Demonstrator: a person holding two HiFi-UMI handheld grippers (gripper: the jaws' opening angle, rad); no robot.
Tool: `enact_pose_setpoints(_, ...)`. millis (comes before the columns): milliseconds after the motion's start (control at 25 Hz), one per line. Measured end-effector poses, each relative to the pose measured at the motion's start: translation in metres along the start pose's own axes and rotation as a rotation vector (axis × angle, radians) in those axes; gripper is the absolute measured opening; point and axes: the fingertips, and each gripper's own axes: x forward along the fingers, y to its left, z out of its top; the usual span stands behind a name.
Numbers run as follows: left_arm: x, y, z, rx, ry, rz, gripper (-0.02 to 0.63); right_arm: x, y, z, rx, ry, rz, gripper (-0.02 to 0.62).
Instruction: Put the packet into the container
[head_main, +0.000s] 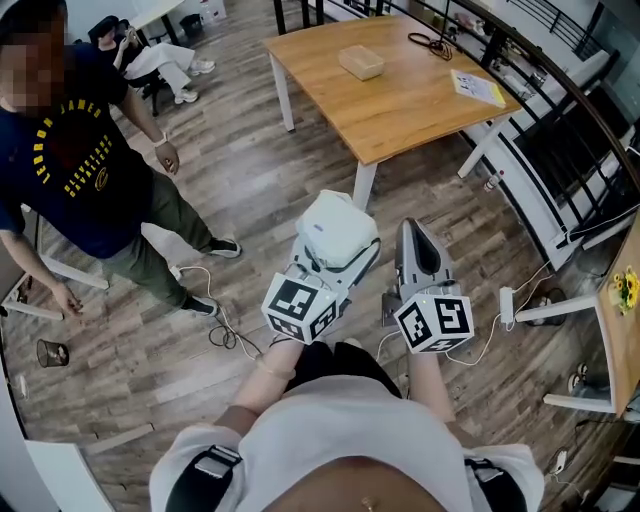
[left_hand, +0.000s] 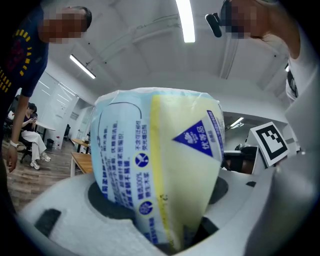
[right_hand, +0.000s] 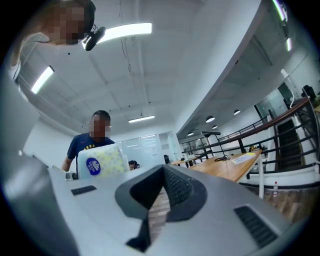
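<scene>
In the head view, the left gripper (head_main: 338, 262) is held out in front of the person's body and points away from them. A puffy white packet (head_main: 337, 228) sits at its front end, sticking out past the jaw tips. The right gripper (head_main: 414, 238) is just beside it, with its jaws tapering to a closed point and nothing in them. Both hang over the wooden floor (head_main: 250, 180). A wooden table (head_main: 400, 110) stands beyond them with a small box (head_main: 361, 62) on it, well apart from the packet. A person in a dark shirt (head_main: 90, 150) stands to the left.

In the left gripper view, the packet fills the middle of the picture, standing upright between the two jaws. It is pale blue with print on one side and yellow with a blue triangle on the other. Its lower end is pinched down in the gap, so the jaws are clamped on it while spread fairly wide around its bulk. A marker cube (left_hand: 272, 142) of the other gripper shows to the right.

In the right gripper view, the jaws meet at their tips, leaving only a thin slit through which floor shows, and nothing is between them. The packet appears off to the left, outside these jaws, and the table lies to the right.
</scene>
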Motion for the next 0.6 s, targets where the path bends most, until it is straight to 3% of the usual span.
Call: enact_pose_setpoints(600,0.018,-0.012,-0.010,0.013,-0.020,0.055,0.334,-0.007,-0.032,0.002,-0.015,-0.006,0.038,0.012)
